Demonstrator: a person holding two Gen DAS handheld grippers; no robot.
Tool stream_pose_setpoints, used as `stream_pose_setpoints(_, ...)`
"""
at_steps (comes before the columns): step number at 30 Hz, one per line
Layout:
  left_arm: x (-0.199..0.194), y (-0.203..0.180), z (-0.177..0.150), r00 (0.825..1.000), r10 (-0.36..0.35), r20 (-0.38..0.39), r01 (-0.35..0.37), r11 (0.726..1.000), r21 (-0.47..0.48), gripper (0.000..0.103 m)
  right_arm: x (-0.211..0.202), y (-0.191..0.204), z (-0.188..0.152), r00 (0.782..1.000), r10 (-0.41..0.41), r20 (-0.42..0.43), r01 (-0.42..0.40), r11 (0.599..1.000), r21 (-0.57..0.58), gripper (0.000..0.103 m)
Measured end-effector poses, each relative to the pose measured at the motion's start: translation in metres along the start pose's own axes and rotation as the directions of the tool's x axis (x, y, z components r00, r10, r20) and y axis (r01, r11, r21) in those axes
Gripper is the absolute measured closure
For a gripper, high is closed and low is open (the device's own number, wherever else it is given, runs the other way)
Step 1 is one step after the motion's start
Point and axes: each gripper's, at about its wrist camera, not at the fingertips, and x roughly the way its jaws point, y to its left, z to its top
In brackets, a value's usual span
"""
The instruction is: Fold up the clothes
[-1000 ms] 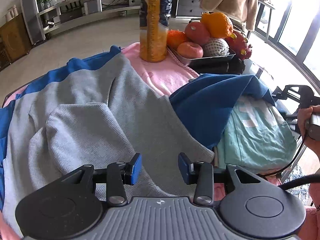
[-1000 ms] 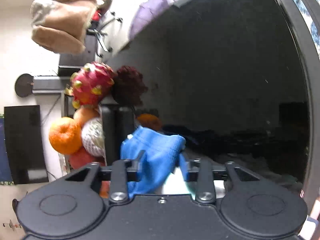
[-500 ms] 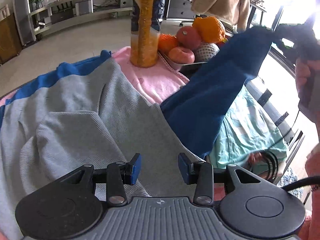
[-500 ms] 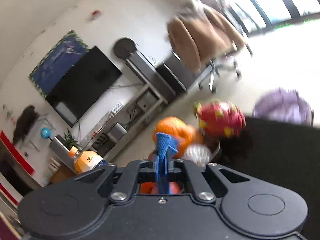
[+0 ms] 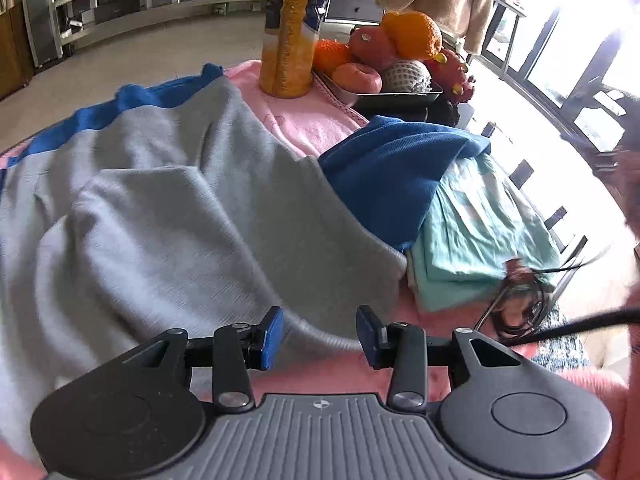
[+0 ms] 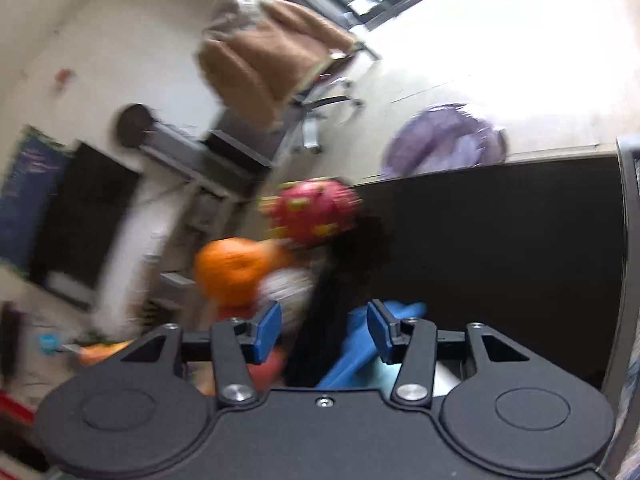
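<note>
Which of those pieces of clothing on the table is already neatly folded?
The mint-green garment, lying as a flat, squared stack at the right edge. The grey sweater is spread out and rumpled, and the dark blue garment lies in a loose heap partly over the green one.

Left gripper: tilted downward over the near hem of the grey garment, jaws parted, nothing between. Right gripper: jaws opening, empty, blue cloth just beyond, unpinched.

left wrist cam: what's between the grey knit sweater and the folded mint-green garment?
In the left wrist view, a bunched dark blue garment lies between the grey knit sweater and the folded mint-green garment, overlapping both edges.
</note>
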Motion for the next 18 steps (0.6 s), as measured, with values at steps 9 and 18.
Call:
stream_pose_setpoints(9, -0.018, 0.032, -0.051, 0.997, 0.070, -0.041, -0.071, 0.997, -0.020, 0.062, -0.046, 0.030, -0.065, 0.981, 0.046, -0.186, -0.072, 0.989, -0.133, 0.038)
stream_pose_setpoints(18, 0.001, 0.027, -0.059, 0.998, 0.048, -0.044, -0.049, 0.998, -0.035, 0.064, 0.047, 0.017, -0.114, 0.946, -0.070, -0.318, 0.002, 0.978, -0.209, 0.069)
